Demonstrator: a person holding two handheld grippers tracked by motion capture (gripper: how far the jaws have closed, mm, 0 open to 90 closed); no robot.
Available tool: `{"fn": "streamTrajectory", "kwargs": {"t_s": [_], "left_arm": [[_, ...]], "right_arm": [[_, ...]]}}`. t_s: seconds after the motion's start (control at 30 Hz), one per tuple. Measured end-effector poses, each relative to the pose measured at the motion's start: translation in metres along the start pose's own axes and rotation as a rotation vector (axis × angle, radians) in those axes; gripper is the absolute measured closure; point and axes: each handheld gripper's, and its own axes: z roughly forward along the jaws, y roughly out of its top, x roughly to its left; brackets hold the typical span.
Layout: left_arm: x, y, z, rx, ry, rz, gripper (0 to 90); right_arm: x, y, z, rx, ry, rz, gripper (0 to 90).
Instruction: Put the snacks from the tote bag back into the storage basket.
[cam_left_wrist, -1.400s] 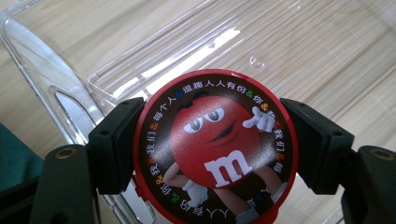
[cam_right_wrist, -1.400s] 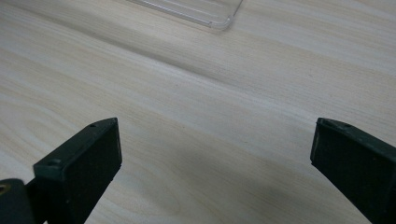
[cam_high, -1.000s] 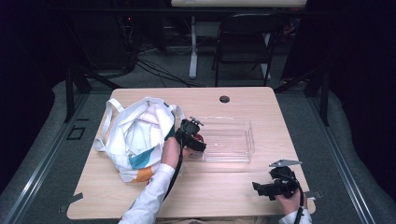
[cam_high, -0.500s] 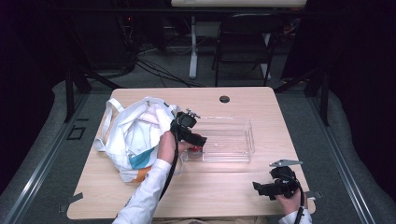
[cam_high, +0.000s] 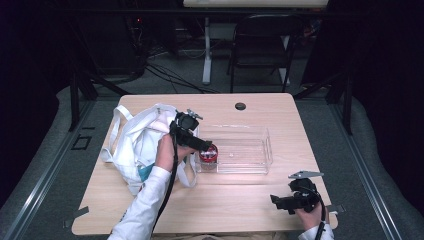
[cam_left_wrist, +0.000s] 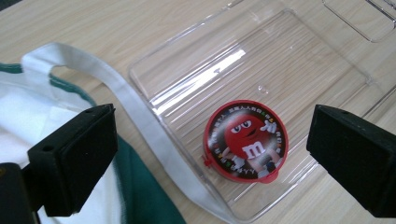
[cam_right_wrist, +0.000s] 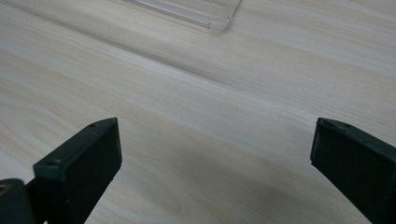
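At about nine o'clock on the worktop (cam_high: 235, 195), a white cloth bag (cam_high: 137, 142) with green showing inside is lying slumped, one of its straps (cam_left_wrist: 140, 116) trailing along the near-left edge of the clear plastic tray (cam_high: 250, 162). In the left gripper view the strap is running just beside the tray wall, touching or nearly touching it; which, cannot be told.

The left tool (cam_high: 202, 146) is hovering over the left end of the tray, at roughly the centre of the worktop, with the person's hand (cam_high: 167, 150) and white sleeve (cam_high: 142, 210) coming in from six o'clock. Its jaws are standing wide apart with nothing between them. Seen from the left gripper view, the left tool (cam_left_wrist: 212, 154) is looking down on a round red candy tin (cam_left_wrist: 246, 140), which is lying flat, lid up, on the floor of the tray near its left end. The lid is showing a red cartoon face and a white letter m. The tin is sitting between the two jaws but below them, apart from both.

At about four o'clock, the right tool (cam_high: 280, 202) is resting low near the worktop's front edge, well apart from the tray. In the right gripper view the right tool (cam_right_wrist: 215, 172) is holding its jaws spread wide over bare wood, gripping nothing, with a corner of the tray (cam_right_wrist: 219, 21) at twelve o'clock.
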Motion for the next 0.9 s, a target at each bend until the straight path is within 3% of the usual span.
{"fn": "streamTrajectory", "kwargs": {"t_s": [0.4, 0.9], "left_arm": [[0.028, -0.022, -0.029, -0.016, 0.045, -0.029, 0.2], [0.067, -0.084, -0.053, -0.032, 0.094, -0.141, 0.1]], "right_arm": [[0.000, 0.000, 0.000, -0.001, 0.002, 0.002, 1.8], [0.000, 0.000, 0.000, 0.001, -0.001, -0.002, 1.8]]}}
